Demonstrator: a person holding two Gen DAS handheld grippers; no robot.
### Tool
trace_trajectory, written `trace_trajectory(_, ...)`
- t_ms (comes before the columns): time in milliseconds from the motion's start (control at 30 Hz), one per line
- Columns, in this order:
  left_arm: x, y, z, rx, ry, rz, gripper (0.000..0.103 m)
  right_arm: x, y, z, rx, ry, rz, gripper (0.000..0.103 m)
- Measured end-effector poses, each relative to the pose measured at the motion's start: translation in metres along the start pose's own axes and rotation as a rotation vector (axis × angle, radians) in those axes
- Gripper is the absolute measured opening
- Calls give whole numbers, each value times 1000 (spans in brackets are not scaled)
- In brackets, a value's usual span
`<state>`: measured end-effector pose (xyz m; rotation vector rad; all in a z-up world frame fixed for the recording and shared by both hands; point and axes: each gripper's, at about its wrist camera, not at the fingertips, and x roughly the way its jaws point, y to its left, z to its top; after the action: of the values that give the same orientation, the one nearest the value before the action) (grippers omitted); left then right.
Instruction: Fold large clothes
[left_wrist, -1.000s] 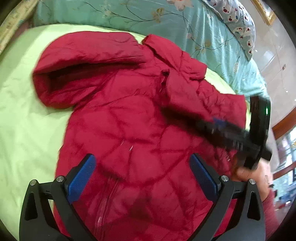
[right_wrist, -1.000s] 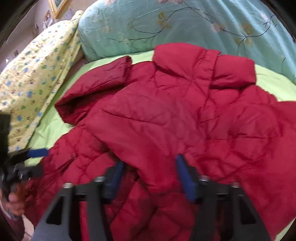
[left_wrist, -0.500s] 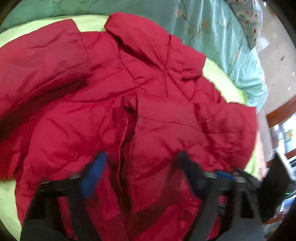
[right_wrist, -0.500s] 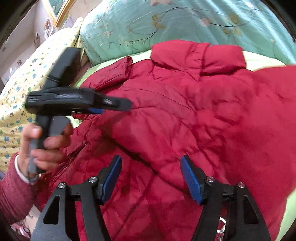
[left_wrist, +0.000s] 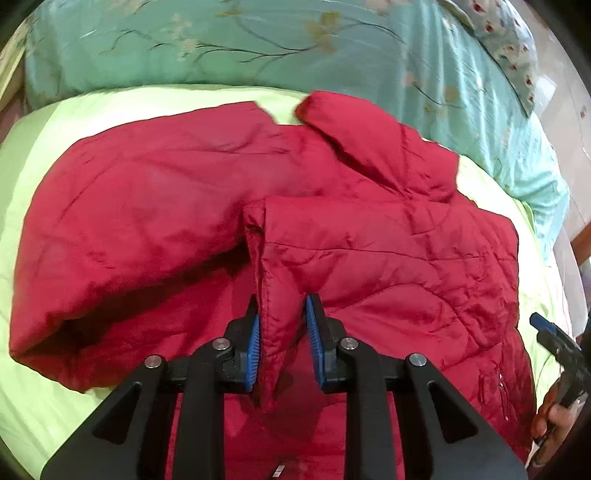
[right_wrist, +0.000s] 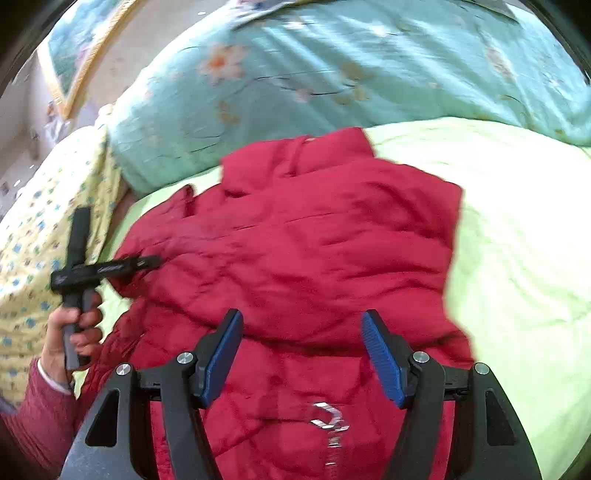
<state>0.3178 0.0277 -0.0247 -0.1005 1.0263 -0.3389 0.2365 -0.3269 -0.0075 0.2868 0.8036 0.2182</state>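
Red quilted jacket (left_wrist: 369, 258): I see it puffy, on lime sheet (left_wrist: 55, 184), teal quilt (left_wrist: 258, 44) behind.
Left gripper (left_wrist: 282, 328): just closing, pinching jacket's edge.
Right gripper (right_wrist: 303, 354): jaws apart, empty.

red jacket (left_wrist: 369, 258): 1
grippers: 2, left gripper (left_wrist: 282, 343), right gripper (right_wrist: 301, 354)
hands in view: 2
teal floral quilt (left_wrist: 295, 48): 1
green sheet (right_wrist: 517, 240): 1
yellow patterned bedding (right_wrist: 33, 229): 1

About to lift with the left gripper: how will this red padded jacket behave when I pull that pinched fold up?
Probably floppy: the red jacket lies in soft folds, so the rest should drape and trail. Its quilted padding looks puffy, likely light for its bulk. The shiny shell may slip between the left gripper pads, which have just been closing on a thin ridge.
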Motion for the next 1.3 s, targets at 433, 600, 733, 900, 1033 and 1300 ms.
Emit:
trace_trajectory(433,-41,-6,-7,14,-128,84,21,103,-1,27,-75,138,-148,70)
trace_trajectory(600,-56,-25,-9,50,-128,-90,21,113,5,18,-106,124,-177,73)
trace_trajectory(733,-15,-48,-10,86,-45,-72,21,111,5,16,-103,125,-171,74)
trace_trajectory(900,28,-48,-19,110,21,9,21,83,6,20,-66,87,-120,73)
trace_trajectory(1033,26,-43,-22,103,13,-9,21,61,6,30,-67,3,-142,72)
trace_trajectory(1300,30,-36,-25,97,12,-10,21,106,-13,17,-98,108,-241,72)
